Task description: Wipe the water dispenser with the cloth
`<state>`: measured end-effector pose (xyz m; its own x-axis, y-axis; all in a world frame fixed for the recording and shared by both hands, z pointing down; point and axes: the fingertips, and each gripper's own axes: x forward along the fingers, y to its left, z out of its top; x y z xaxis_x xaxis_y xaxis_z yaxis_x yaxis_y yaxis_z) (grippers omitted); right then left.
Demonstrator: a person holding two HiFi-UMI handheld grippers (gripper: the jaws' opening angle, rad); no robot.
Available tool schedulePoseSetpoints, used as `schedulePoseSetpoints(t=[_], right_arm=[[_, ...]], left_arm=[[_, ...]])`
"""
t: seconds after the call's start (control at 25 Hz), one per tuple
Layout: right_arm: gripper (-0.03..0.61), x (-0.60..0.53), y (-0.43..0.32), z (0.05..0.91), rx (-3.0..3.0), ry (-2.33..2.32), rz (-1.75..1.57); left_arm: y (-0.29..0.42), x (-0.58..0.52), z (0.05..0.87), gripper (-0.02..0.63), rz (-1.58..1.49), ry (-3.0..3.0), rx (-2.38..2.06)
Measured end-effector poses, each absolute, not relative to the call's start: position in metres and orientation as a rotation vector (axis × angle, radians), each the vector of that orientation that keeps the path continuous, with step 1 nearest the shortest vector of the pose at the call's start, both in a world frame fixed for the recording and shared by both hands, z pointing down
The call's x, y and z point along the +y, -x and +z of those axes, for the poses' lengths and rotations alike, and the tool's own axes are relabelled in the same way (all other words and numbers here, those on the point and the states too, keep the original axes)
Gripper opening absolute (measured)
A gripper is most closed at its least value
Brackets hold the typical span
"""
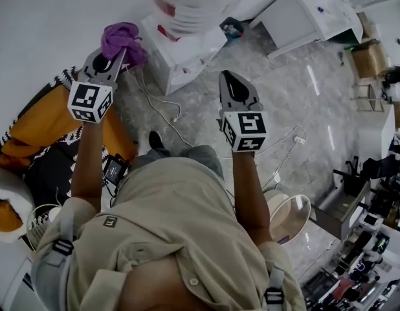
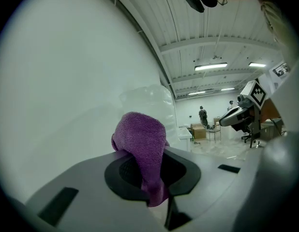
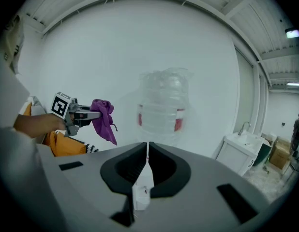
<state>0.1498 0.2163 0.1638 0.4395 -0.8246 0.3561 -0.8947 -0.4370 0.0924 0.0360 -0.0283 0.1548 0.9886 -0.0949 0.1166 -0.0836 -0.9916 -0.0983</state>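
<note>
A crumpled purple cloth (image 1: 122, 41) is pinched in my left gripper (image 1: 114, 60), which is shut on it; in the left gripper view the cloth (image 2: 142, 149) bulges up from between the jaws. The white water dispenser (image 1: 180, 50) stands just right of the cloth, with a clear bottle (image 1: 195, 2) on top. My right gripper (image 1: 233, 85) is shut with nothing in it, held right of the dispenser. In the right gripper view the bottle (image 3: 161, 106) with its red label stands ahead, and the left gripper (image 3: 86, 115) holds the cloth (image 3: 104, 120) left of it.
A white wall (image 1: 38, 24) runs behind the dispenser. White cables (image 1: 162, 112) trail on the grey floor. A white sink cabinet (image 1: 310, 15) stands at the back right. An orange and black fabric (image 1: 44, 125) lies at the left, and a round mirror (image 1: 289, 219) at the lower right.
</note>
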Motion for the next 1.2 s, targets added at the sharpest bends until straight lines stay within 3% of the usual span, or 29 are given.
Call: schedulePoseSetpoints(t=[0.56, 1.2], right_arm=[[0.028, 0.133, -0.158, 0.211, -1.633, -2.210, 0.444], [0.028, 0.081, -0.229, 0.296, -1.794, -1.830, 0.473]], left_arm=[[-0.042, -0.111, 0.233, 0.058, -0.202, 3.163, 0.465], [-0.118, -0.144, 0.385, 0.059, -0.406, 3.216, 0.784]])
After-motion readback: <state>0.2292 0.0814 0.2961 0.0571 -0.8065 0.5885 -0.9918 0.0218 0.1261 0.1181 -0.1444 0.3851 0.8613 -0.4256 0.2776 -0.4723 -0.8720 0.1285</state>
